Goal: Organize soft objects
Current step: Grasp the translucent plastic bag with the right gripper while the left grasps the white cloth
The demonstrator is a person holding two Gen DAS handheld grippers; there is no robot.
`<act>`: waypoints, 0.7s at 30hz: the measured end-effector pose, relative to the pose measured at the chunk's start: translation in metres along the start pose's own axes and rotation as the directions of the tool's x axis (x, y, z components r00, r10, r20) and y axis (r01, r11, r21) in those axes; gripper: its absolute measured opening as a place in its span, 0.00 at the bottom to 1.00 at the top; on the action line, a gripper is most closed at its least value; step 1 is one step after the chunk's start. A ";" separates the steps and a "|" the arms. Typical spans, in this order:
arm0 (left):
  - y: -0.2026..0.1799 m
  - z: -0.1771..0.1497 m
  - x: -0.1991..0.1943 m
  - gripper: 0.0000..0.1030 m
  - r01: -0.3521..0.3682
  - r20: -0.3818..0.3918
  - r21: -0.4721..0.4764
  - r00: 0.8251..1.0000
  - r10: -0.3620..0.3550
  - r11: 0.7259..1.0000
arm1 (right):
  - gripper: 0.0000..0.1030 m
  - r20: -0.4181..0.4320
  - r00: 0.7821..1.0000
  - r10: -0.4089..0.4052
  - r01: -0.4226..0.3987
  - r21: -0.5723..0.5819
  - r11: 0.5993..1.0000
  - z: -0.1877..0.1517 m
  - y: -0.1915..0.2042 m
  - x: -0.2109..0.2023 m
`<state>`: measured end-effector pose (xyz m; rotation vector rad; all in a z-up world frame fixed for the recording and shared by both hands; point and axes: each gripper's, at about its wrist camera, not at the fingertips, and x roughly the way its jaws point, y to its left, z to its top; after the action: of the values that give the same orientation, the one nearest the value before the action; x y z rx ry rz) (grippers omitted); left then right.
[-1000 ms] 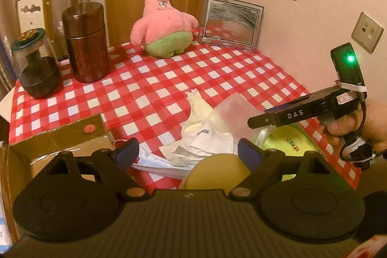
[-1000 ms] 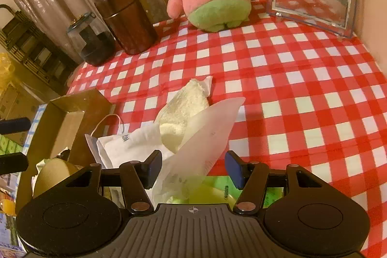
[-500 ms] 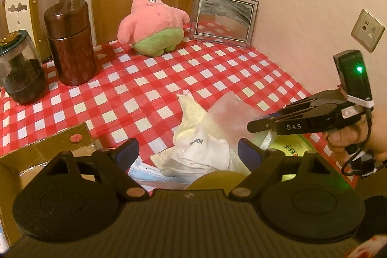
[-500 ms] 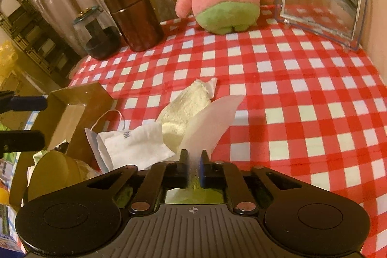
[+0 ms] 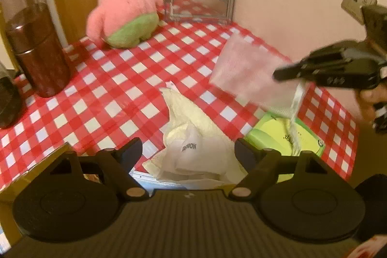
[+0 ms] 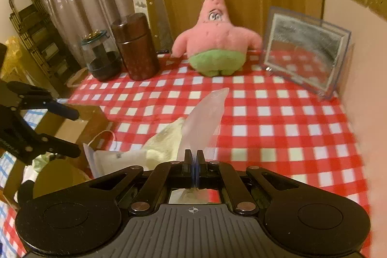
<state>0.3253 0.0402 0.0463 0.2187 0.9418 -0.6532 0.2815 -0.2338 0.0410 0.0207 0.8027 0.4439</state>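
1. The right gripper [image 6: 194,156], at lower centre of its own view, is clamped on a translucent wipe [image 6: 205,117]; the sheet's long axis runs up-frame, its tip pointing toward the pink plush star [image 6: 215,40].
2. In the left view the wipe [image 5: 249,71] hangs at right, above the green packet [image 5: 278,137].
3. The left gripper [image 5: 188,149] has just been narrowing yet stands apart, empty, over the crumpled white cloths [image 5: 193,144].
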 end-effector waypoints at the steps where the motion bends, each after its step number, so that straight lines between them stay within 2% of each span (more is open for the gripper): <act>1: 0.001 0.002 0.005 0.76 0.010 -0.017 0.007 1.000 -0.009 1.000 | 0.01 0.002 1.000 -0.007 0.007 -0.006 1.000 0.001 -0.003 -0.003; 6: 0.004 0.005 0.034 0.68 0.049 -0.091 0.005 0.995 -0.049 0.999 | 0.01 -0.001 0.999 -0.038 0.038 -0.028 0.999 0.001 -0.013 -0.009; 11: 0.002 0.004 0.061 0.65 0.067 -0.145 0.013 0.987 -0.065 0.998 | 0.01 -0.018 0.999 -0.038 0.038 -0.035 0.999 -0.001 -0.018 -0.008; 14: 0.003 0.003 0.073 0.57 0.068 -0.172 0.005 0.983 -0.066 0.998 | 0.01 -0.021 0.999 -0.037 0.036 -0.040 0.999 -0.002 -0.017 -0.007; 16: 0.005 0.002 0.079 0.42 0.068 -0.189 -0.004 0.980 -0.068 0.998 | 0.01 -0.020 0.999 -0.035 0.034 -0.044 0.998 -0.001 -0.016 -0.006; 20: 0.007 0.001 0.085 0.34 0.078 -0.203 -0.023 0.976 -0.081 0.997 | 0.01 -0.022 0.999 -0.033 0.032 -0.046 0.998 -0.001 -0.015 -0.003; 21: 0.007 0.000 0.086 0.29 0.081 -0.207 -0.024 0.975 -0.085 0.996 | 0.01 -0.024 0.999 -0.033 0.032 -0.047 0.998 -0.001 -0.015 -0.002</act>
<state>0.3652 0.0091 -0.0236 0.2385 1.1613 -0.7095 0.2847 -0.2482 0.0392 -0.0416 0.8156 0.4325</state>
